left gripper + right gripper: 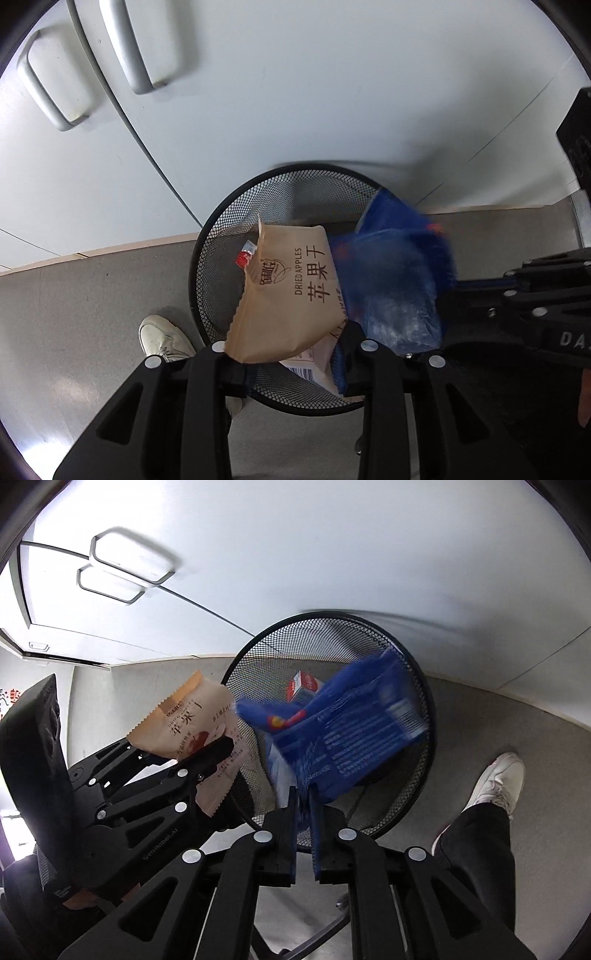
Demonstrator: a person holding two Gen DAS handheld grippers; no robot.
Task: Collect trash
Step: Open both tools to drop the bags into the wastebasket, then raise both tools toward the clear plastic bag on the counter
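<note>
- While poised over the bin, pinched a pouch in the left tongs, with the fingers set well apart around its puffed body.
- Read "DRIED APPLES" and Chinese characters on the pouch's brown face.
- Held that pouch above the bin's left half in the left wrist view, with its lower edge down between the fingers.
- Saw it at the bin's near-left rim from the right wrist, with one black finger lying across its lower part.
- Clamped a blue bag in the right tongs, which were pressed nearly together on the bag's lower edge.
- Kept the blue bag above the bin's mouth, just beside the pouch on its right; could not tell whether they touched.
- Showed the blue bag blurred in both views, with white print on it too smeared to read.
- Found a red-and-white carton lying inside the bin, on the bottom, behind the blue bag.
- Stood the black mesh bin on grey floor, close against a pale cabinet with two grey handles.
- Caught a white shoe on the floor just beside the bin, below a black trouser leg in the right wrist view.
</note>
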